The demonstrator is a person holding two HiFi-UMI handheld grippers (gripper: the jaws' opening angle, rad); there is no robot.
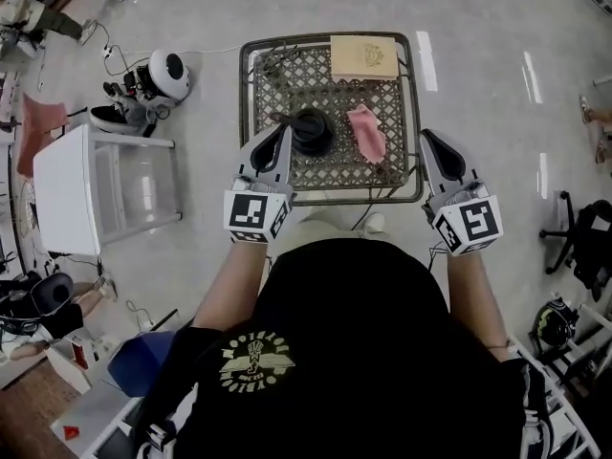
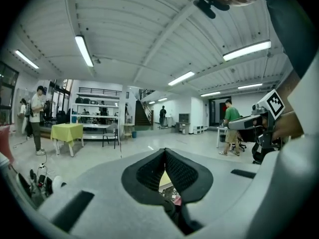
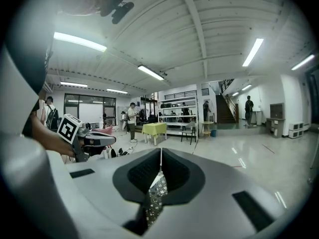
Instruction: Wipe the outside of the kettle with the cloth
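So here's the setup from the head view: a square metal bench with a lattice top (image 1: 279,73) sits on the grey floor. The round black kettle (image 1: 312,130) is roughly in the middle of it, a bit toward 9 o'clock. The crumpled pink cloth (image 1: 366,132) lies just beside the kettle at its 3 o'clock, not touching it as far as I can see. A flat tan box (image 1: 364,56) sits at the bench's 12 o'clock edge.

Left gripper (image 1: 283,130) has its tips right by the kettle's 9 o'clock side. Can't say whether it actually touches. In its own view the left gripper's (image 2: 165,153) jaws are pressed together at the tips with nothing in them, just a sliver of lattice and a bit of pink showing below.

Right gripper (image 1: 427,137) hangs off the bench's 3 o'clock edge, well apart from the cloth. Same deal there, the right gripper's (image 3: 160,153) jaws are closed and empty, with only lattice visible under the tips.

There's also a white cabinet (image 1: 72,194) on the floor off at 9 o'clock of the bench.
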